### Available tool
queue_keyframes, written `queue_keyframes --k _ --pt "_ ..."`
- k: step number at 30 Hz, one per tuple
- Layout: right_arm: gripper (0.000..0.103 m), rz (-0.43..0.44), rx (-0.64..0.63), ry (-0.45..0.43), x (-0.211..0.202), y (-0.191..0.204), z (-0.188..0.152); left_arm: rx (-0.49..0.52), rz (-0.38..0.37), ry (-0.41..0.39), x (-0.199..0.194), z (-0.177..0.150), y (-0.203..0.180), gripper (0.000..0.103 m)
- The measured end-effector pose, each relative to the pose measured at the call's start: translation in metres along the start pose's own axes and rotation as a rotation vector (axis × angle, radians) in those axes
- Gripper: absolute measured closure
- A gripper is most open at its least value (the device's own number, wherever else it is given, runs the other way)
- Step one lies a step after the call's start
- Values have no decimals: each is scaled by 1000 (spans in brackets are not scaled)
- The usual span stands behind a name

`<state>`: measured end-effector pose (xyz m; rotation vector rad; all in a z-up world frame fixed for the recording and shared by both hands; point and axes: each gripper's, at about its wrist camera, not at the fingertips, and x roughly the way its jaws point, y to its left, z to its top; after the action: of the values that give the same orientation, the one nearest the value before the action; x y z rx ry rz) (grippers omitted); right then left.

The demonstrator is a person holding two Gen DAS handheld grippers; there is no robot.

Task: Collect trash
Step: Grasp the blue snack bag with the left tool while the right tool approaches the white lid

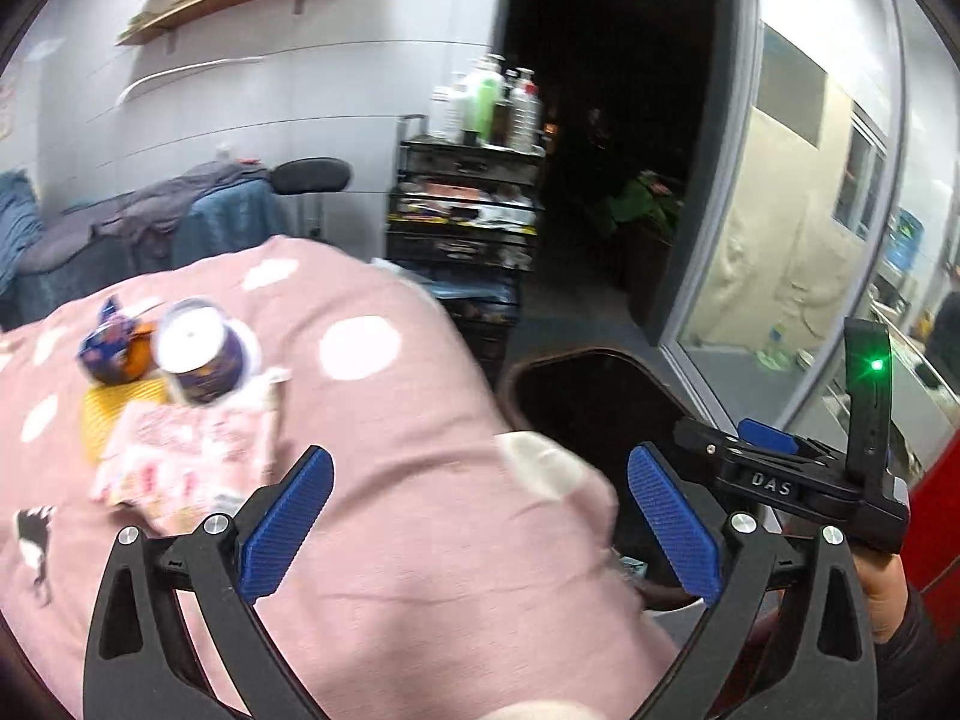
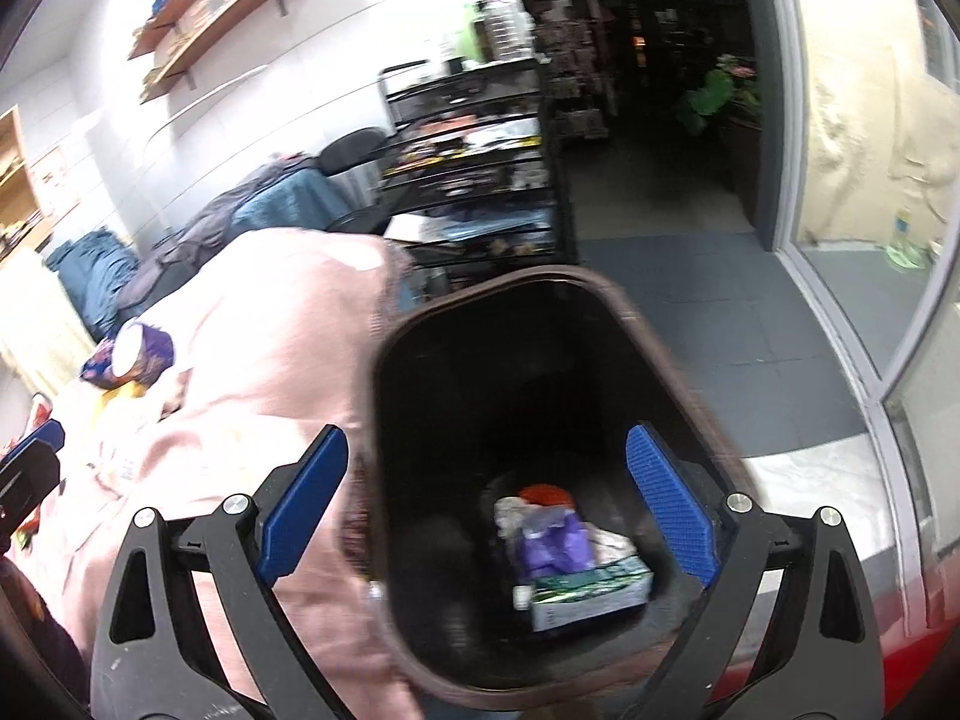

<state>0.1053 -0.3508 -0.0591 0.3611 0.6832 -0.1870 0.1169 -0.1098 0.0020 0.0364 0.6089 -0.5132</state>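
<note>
The only lettering that can be read is "DAS", in pale raised capitals on the black body of the right gripper (image 1: 774, 456), seen in the left wrist view just below its upright black tab with the green light. Print on the packets on the pink bedcover and in the bin is too blurred to read.

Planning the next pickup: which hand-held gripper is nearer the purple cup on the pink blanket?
Left. The left hand-held gripper hovers over the blanket near the purple cup; the right hand-held gripper is over the trash bin, farther away.
</note>
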Motion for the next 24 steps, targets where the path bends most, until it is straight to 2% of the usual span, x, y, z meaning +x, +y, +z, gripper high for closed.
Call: queue_keyframes --k 8,17,24 --pt "10 136 -118 32 8 72 1 -140 140 -26 -28 -16 77 5" --pt "10 297 -227 86 19 155 4 -259 245 -27 -49 -27 154 6" --pt "10 319 -327 93 31 211 7 -301 280 -17 -35 -15 196 6"
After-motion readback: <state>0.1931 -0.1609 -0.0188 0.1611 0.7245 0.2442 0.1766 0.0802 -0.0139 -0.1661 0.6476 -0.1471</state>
